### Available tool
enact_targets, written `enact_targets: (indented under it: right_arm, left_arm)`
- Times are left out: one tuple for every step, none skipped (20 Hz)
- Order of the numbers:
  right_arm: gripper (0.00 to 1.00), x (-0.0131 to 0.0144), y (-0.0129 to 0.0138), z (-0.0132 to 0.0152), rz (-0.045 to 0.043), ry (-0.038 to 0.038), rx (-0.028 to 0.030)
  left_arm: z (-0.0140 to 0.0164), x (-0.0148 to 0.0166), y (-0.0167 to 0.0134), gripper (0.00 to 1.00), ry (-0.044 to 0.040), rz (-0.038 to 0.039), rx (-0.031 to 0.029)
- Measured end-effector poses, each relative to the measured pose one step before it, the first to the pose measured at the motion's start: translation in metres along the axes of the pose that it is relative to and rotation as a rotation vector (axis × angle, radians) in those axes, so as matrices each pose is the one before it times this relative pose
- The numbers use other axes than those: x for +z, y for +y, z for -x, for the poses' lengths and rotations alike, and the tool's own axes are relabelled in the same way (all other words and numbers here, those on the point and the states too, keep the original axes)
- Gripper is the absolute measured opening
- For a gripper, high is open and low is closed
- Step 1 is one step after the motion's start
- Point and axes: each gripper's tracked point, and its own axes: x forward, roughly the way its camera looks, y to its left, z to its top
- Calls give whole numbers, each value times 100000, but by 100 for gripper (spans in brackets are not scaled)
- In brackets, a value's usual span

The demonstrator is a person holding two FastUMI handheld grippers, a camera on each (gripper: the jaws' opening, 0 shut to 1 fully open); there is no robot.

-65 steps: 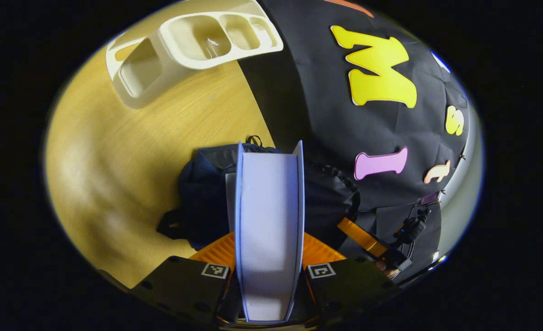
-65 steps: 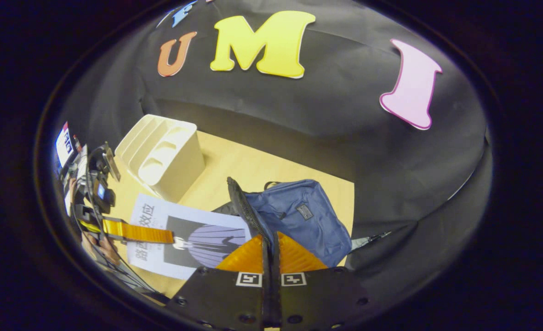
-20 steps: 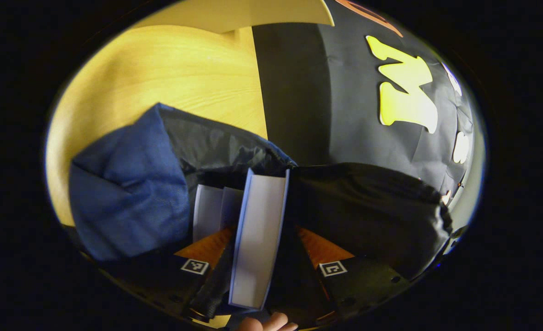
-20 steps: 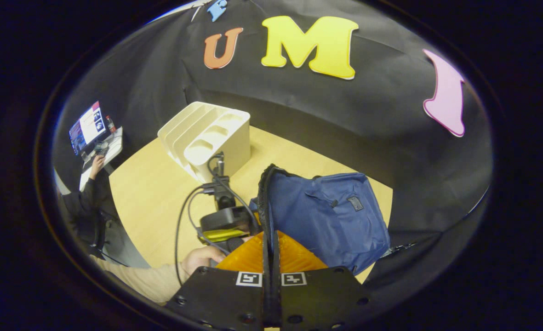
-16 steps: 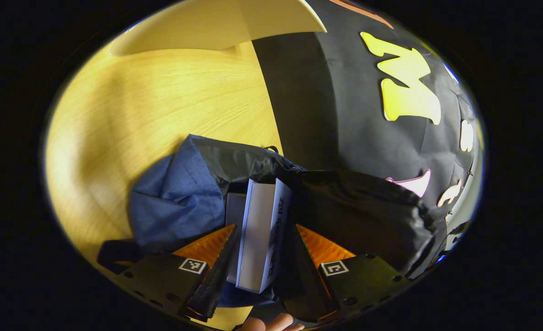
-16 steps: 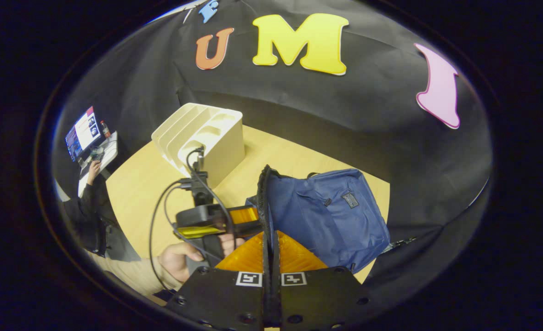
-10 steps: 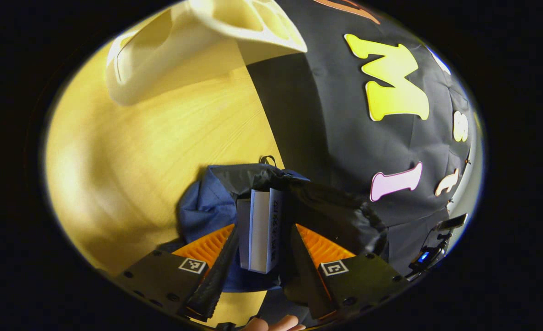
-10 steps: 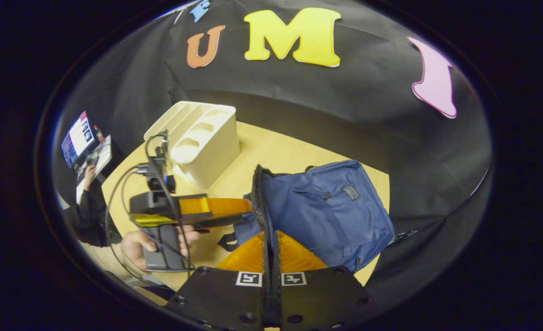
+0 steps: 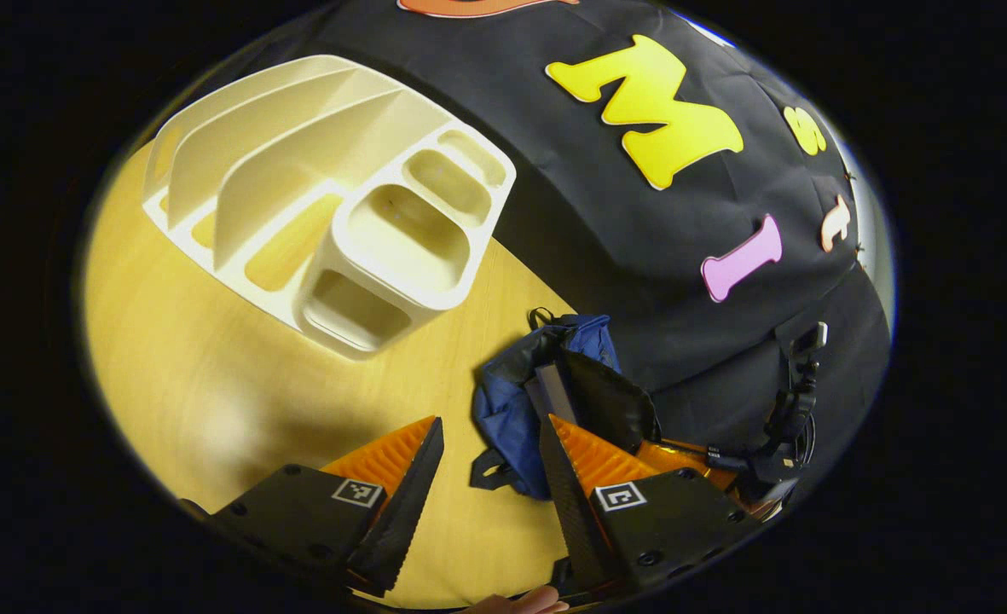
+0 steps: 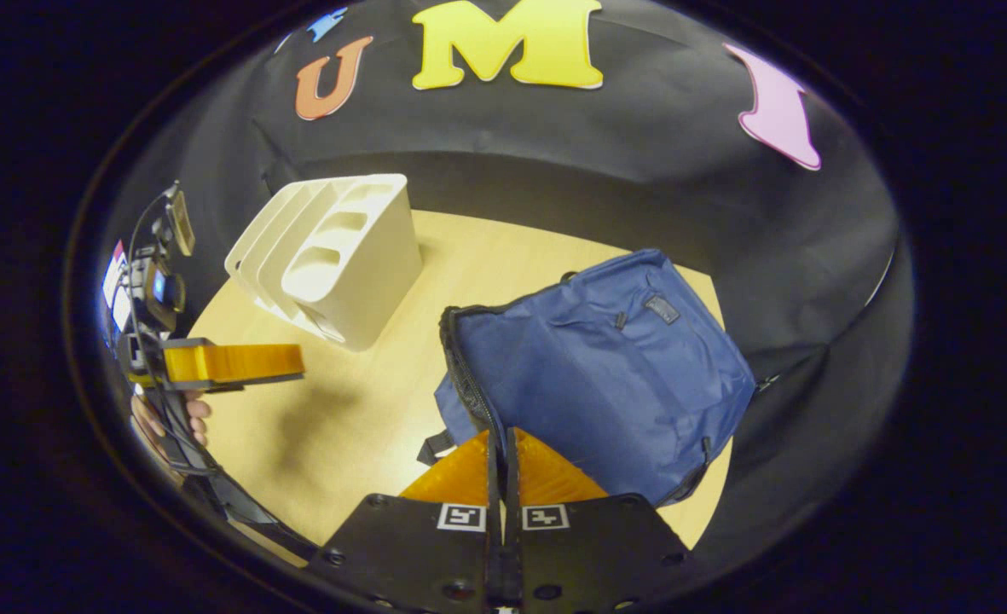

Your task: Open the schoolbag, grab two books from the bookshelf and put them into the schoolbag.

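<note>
Inside, book edges (image 9: 552,394) within schoolbag (image 9: 520,409).

One schoolbag (image 10: 605,367), one bookshelf (image 10: 332,256), two grippers.

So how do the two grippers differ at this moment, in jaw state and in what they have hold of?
The left gripper has its jaws spread wide with nothing between them, above bare table; the right gripper is closed, its fingers together. The left gripper is clear of the schoolbag, while the right gripper sits at the bag's zippered opening edge; whether it pinches the fabric is hard to tell. Both point toward the schoolbag.
</note>
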Motion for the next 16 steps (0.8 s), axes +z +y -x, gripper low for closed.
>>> enact_targets:
  right_arm:
    - [1,-257,132,-456,-1814,-353,-548]
    - [1,-244,169,-308,-3293,-338,-196]
    - [1,-58,100,-276,-3984,-867,-132]
    - [1,-94,39,-114,-4132,-744,40]
    - [1,-188,-46,18,-3333,-1045,-212]
    - [1,-336,6,-48,-2616,-676,-556]
    - [1,-106,3,59,-2568,-475,-715]
    - [1,-88,83,-53,-2700,-506,-732]
    - [1,28,-15,98,-1289,-499,-876]
    - [2,-47,-145,-77,-447,-971,-1304]
    - [2,160,0,-50,161,-735,-1304]
    - [1,-110,-18,61,1199,-307,-1043]
    - [2,-76,-54,110,1405,-363,-1189]
    - [2,80,36,235,1127,-389,-1024]
    - [3,102,187,328,838,-345,-148]
    - [5,233,-52,-71,828,-235,-536]
  left_arm:
    - [1223,506,695,76,67,-5648,2528]
    - [1209,492,915,76,-39,-6207,2779]
    - [1404,688,523,76,-851,-6072,2216]
    - [1254,711,609,75,-1004,-5345,2064]
    - [1183,790,524,76,-1335,-4575,1425]
    - [882,1524,46,75,-1189,-4639,893]
    - [1400,906,699,75,-3044,-6387,2685]
    - [1110,1691,598,76,-4596,-6565,2928]
    - [790,1511,658,75,-3648,-6190,1927]
    - [899,1330,613,75,-2928,-5549,2124]
    - [960,843,430,75,-1958,-4426,1097]
    - [816,876,182,75,-1553,-3830,1121]
    - [827,1195,532,75,-2176,-3960,2724]
    - [794,1215,1053,75,-3319,-3837,4953]
    - [530,1355,1187,75,-4042,-3805,4708]
    - [910,1564,795,75,-5188,-3076,2645]
